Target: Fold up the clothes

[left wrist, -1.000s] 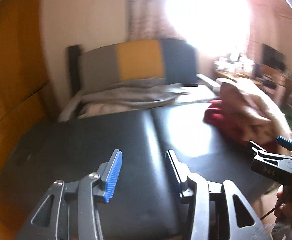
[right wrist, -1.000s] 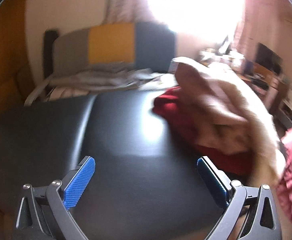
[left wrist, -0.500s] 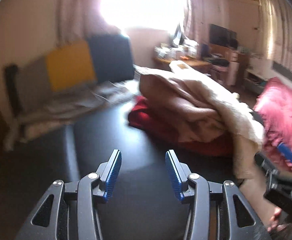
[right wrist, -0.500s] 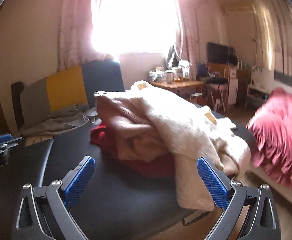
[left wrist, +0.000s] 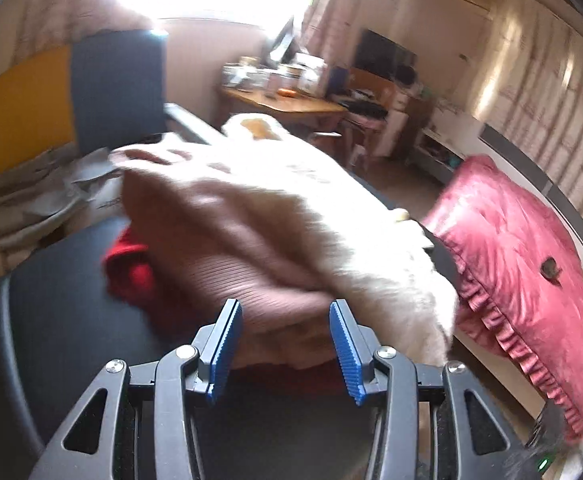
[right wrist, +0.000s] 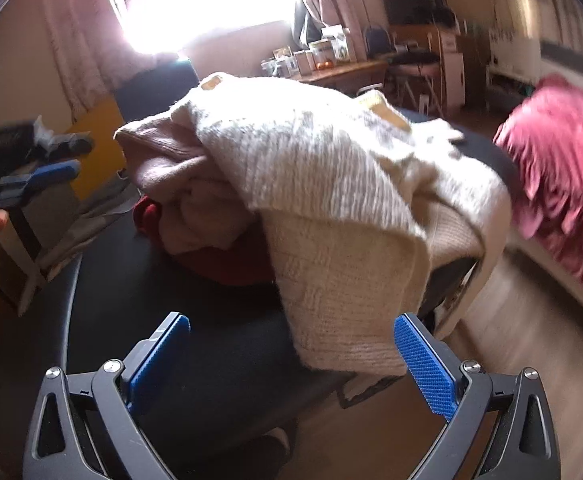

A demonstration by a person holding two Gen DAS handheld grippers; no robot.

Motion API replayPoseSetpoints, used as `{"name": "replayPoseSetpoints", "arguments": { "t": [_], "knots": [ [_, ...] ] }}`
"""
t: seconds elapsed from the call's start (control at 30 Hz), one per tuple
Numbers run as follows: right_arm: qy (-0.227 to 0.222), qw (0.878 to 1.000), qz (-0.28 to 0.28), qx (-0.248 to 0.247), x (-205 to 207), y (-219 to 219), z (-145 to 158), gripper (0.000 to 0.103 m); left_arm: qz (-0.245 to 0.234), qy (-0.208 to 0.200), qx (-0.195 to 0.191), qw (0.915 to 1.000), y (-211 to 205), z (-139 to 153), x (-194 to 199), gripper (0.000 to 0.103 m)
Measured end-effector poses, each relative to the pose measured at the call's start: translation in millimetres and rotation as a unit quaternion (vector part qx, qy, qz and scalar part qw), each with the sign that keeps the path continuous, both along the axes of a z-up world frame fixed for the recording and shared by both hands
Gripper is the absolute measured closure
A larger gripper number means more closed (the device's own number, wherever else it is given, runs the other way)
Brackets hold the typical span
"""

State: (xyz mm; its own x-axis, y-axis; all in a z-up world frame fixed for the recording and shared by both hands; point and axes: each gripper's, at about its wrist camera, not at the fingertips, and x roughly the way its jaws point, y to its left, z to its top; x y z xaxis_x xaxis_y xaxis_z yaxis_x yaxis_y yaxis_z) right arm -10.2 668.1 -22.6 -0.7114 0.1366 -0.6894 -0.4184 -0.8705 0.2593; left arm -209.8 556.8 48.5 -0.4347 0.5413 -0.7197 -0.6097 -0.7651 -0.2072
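A pile of clothes lies on a black padded table (left wrist: 51, 312) (right wrist: 211, 360). On top is a cream knit sweater (right wrist: 331, 184) (left wrist: 331, 208) that hangs over the table's edge. Under it lie a pinkish-brown ribbed garment (left wrist: 219, 248) (right wrist: 171, 168) and a red garment (left wrist: 131, 268) (right wrist: 227, 260). My left gripper (left wrist: 285, 344) is open and empty, just short of the pile. My right gripper (right wrist: 291, 356) is wide open and empty, below the sweater's hanging end. The left gripper also shows at the left edge of the right wrist view (right wrist: 31, 180).
A dark pink ruffled cushion (left wrist: 523, 280) (right wrist: 563, 176) lies to the right of the table. A bed with a yellow and dark headboard (left wrist: 71, 96) and grey bedding (left wrist: 23, 204) stands behind. A cluttered wooden desk (left wrist: 287, 100) (right wrist: 331, 68) is at the back.
Both grippers have swung right, from the bare table top toward the clothes pile, and come closer to it. Both stay open and empty.
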Motion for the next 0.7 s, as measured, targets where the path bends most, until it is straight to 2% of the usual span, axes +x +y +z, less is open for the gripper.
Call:
{"name": "replayPoseSetpoints", "arguments": {
  "t": [0.13, 0.23, 0.37, 0.57, 0.63, 0.67, 0.7],
  "knots": [
    [0.004, 1.0, -0.011, -0.005, 8.3, 5.5, -8.7, 0.0, -0.035, -0.012, -0.043, 0.9984, 58.5, -17.2, 6.3, 0.057],
    [0.002, 1.0, -0.015, -0.016, 14.7, 11.5, -15.8, 0.0, -0.026, -0.033, -0.06, 0.9973, 74.9, -34.6, -2.0, 0.057],
    [0.005, 1.0, -0.012, -0.006, 19.2, 15.7, -15.7, 0.0, -0.005, -0.063, -0.052, 0.9966, 77.2, -52.6, -14.9, 0.057],
    [0.005, 1.0, -0.02, -0.016, 23.6, 24.9, -21.6, 0.0, -0.002, -0.065, -0.051, 0.9966, 93.1, -57.0, -29.0, 0.057],
    [0.001, 1.0, -0.024, -0.02, 23.5, 26.7, -24.3, 0.0, -0.011, -0.072, -0.032, 0.9968, 91.5, -56.4, -31.3, 0.071],
    [-0.002, 0.999, -0.026, -0.018, 23.4, 27.1, -25.5, 0.0, -0.02, -0.075, -0.02, 0.9968, 90.0, -55.0, -30.5, 0.086],
    [-0.006, 0.999, -0.03, -0.014, 23.4, 27.2, -26.3, 0.0, -0.027, -0.075, -0.012, 0.9968, 87.3, -52.9, -29.7, 0.09]
  ]
}}
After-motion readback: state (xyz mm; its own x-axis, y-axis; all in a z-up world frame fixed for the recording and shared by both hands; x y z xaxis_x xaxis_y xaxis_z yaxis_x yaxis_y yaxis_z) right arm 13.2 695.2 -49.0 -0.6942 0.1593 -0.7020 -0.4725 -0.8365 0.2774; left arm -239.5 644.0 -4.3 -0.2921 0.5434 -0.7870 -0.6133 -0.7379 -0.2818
